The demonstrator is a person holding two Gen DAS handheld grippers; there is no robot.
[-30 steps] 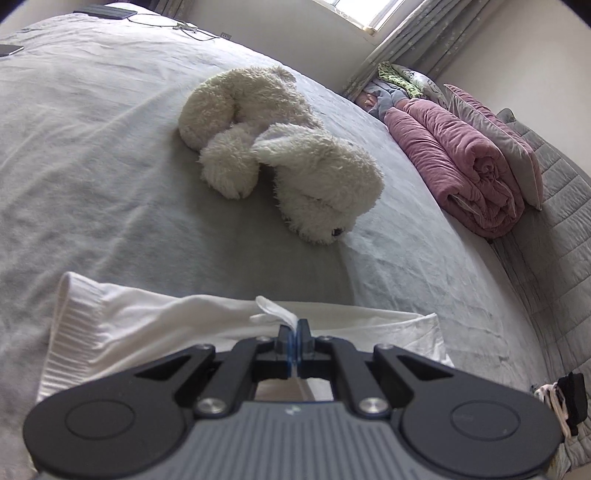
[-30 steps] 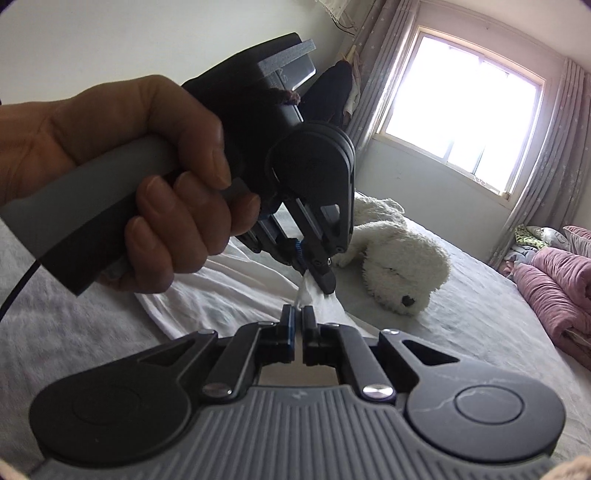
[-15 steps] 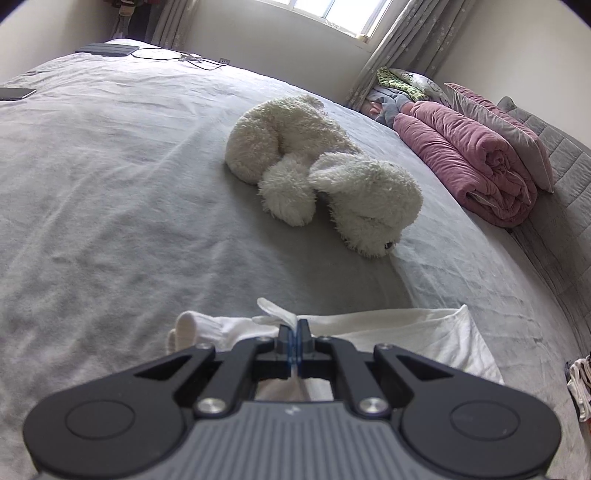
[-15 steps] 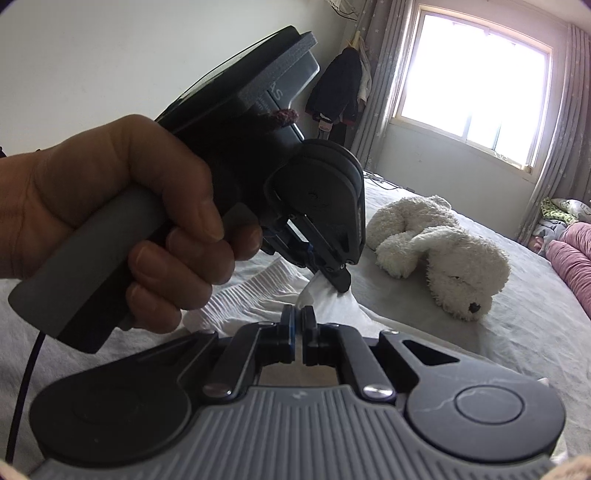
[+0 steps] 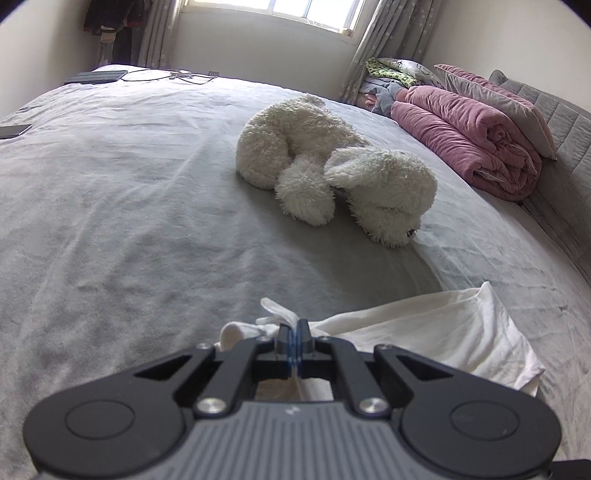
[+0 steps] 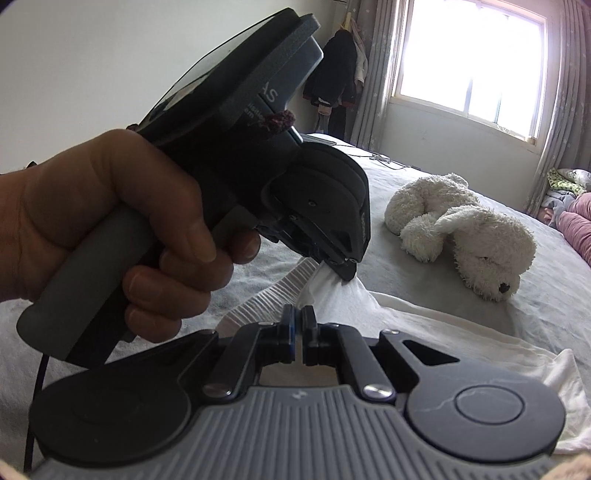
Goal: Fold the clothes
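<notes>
White garment (image 5: 436, 332) pinched in both grippers' fingers (image 5: 304, 334)

left gripper (image 5: 294, 334) body is hiding most of the white garment (image 5: 436, 332) under it. hand (image 6: 110, 236) and left gripper (image 6: 345, 271) are blocking the bed (image 6: 406, 273) behind. dark clothes (image 5: 110, 18) hanging in the corner are getting cut off by the top edge.

A white garment (image 5: 424, 332) with a ribbed hem lies partly folded, one edge lifted.
</notes>
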